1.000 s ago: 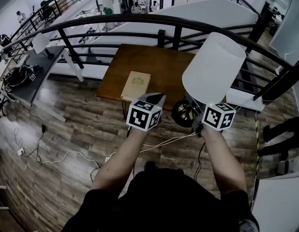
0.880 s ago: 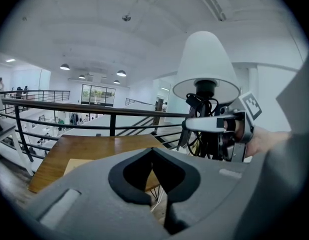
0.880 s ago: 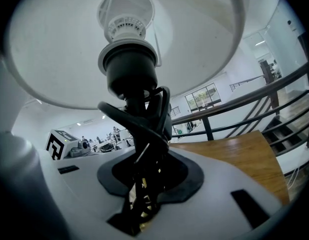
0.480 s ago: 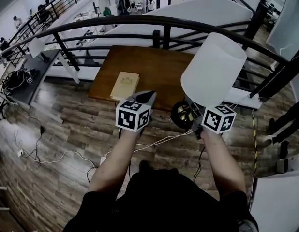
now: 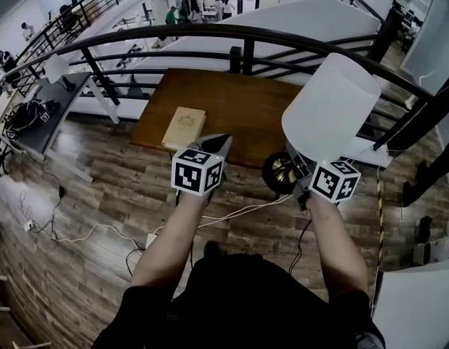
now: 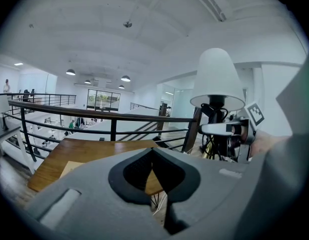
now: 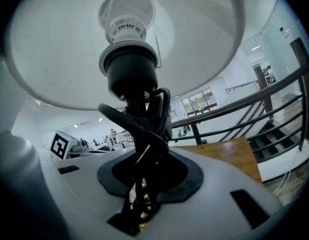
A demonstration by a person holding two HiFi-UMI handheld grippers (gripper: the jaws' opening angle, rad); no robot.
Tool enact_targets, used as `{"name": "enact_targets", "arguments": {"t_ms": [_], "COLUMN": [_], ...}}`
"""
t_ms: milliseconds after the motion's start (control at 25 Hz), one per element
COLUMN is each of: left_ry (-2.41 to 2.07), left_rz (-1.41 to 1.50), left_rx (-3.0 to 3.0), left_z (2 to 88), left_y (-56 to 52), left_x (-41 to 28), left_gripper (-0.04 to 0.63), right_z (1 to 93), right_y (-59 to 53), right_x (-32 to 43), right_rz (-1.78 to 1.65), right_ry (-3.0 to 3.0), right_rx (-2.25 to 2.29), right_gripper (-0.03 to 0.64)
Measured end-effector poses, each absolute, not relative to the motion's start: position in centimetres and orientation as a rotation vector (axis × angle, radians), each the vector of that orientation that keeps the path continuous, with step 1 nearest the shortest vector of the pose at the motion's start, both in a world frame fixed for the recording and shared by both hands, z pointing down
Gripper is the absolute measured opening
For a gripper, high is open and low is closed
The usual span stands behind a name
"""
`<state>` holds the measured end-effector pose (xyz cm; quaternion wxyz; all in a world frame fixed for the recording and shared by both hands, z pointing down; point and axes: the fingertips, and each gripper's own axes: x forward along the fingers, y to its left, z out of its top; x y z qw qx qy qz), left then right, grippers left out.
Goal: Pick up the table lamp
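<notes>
Right gripper view: the right gripper (image 7: 144, 170) is clenched part-way on the dark stem of the lamp (image 7: 132, 74).

The stem and its wound cord fill the gap between the jaws, and the white shade spreads overhead at 12 o'clock. In the head view the right gripper (image 5: 296, 169) holds the lamp (image 5: 330, 107) tilted in the air, with the shade toward 1 o'clock and the brass base at the near edge of the table (image 5: 232, 100). The left gripper (image 5: 216, 144) hovers at 9 o'clock of the base, apart from it. In the left gripper view the left gripper (image 6: 152, 155) has its jaws pressed together with nothing between them. A book (image 5: 184, 127) lies at 11 o'clock of it, near the table's front edge. A railing (image 5: 210, 31) runs behind the table at 12 o'clock. Wood floor lies open at 9 o'clock, and a white cable (image 5: 246, 211) trails across it below the grippers.
</notes>
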<state>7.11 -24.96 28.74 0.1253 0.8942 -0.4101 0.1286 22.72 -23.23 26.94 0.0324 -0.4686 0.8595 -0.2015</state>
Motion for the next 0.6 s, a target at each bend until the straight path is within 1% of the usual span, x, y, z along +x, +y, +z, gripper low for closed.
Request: {"name": "enact_targets", "arguments": {"t_ms": [600], "left_ry": [-1.208], "left_rz": [0.401], "left_rx": [2.612], "left_z": [28.6], "left_y": [-25.8], "left_x": [7.5], "left_gripper": [0.008], "right_z": [26.7], "right_y": [-23.8], "right_x": [23.7], "right_rz": [-0.619], "right_ry": [2.631], "right_rx": [-1.434], "right_gripper": [0.103]}}
